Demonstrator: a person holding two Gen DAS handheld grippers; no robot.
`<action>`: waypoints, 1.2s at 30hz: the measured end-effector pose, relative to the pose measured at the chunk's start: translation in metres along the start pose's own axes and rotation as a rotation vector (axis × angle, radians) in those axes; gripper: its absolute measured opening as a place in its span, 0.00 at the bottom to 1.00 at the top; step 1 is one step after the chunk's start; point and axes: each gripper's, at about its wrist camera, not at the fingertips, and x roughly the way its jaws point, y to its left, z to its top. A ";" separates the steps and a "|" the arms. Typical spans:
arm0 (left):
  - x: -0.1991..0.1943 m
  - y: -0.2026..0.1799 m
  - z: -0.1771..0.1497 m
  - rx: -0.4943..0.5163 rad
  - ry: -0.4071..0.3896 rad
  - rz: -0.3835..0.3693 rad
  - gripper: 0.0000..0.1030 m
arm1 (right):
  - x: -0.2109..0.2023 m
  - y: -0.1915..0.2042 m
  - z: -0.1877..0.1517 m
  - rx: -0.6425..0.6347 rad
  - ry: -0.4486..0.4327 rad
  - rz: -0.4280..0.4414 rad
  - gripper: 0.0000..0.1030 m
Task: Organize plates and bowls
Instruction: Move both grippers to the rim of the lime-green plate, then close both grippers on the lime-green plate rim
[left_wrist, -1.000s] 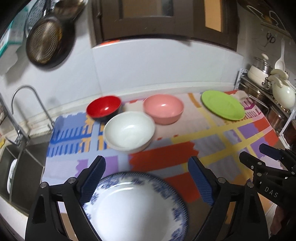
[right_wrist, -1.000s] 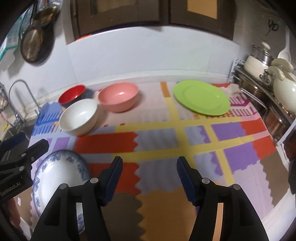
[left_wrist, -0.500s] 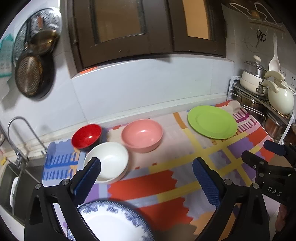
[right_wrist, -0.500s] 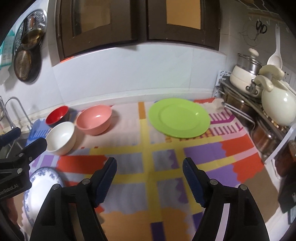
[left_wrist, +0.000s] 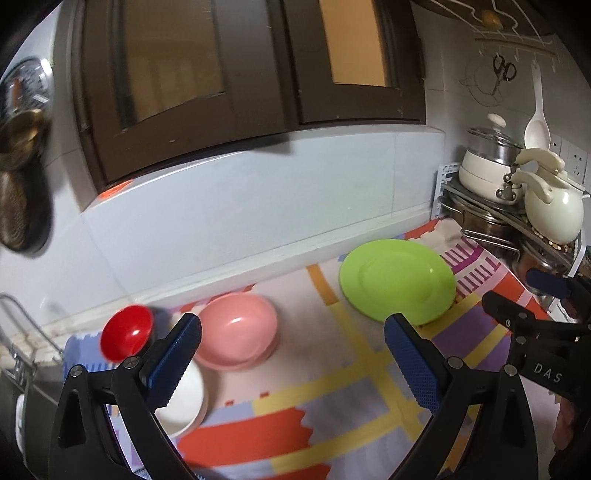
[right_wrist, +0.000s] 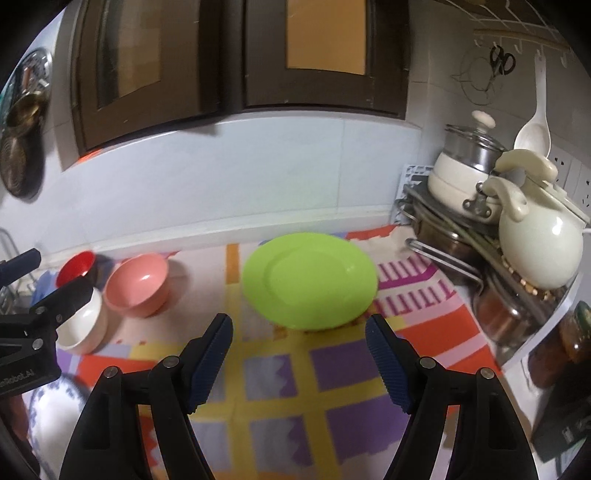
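I've swung both spread, empty grippers, left gripper (left_wrist: 291, 354) and right gripper (right_wrist: 299, 354), off the blue-patterned plate (right_wrist: 55, 417) toward the green plate (right_wrist: 310, 280), probably next.

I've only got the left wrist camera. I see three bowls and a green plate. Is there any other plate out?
Observer: Yes. A blue-patterned plate lies at the near left, in front of the white bowl; it is blurred.
Operator: Is the right gripper carrying anything?
Observer: No. Its jaws have just been opening, with nothing between them. The green plate lies just ahead.
Operator: Anything right of the kettle?
Observer: Brown jars stand at the far right edge, lower than the kettle.
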 end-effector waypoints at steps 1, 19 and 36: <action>0.006 -0.003 0.004 0.004 0.004 -0.006 0.98 | 0.004 -0.004 0.003 0.007 -0.003 -0.008 0.73; 0.148 -0.040 0.037 0.023 0.159 -0.105 0.97 | 0.115 -0.067 0.021 0.119 0.080 -0.087 0.73; 0.245 -0.064 0.034 0.038 0.263 -0.123 0.88 | 0.208 -0.095 0.018 0.174 0.183 -0.101 0.72</action>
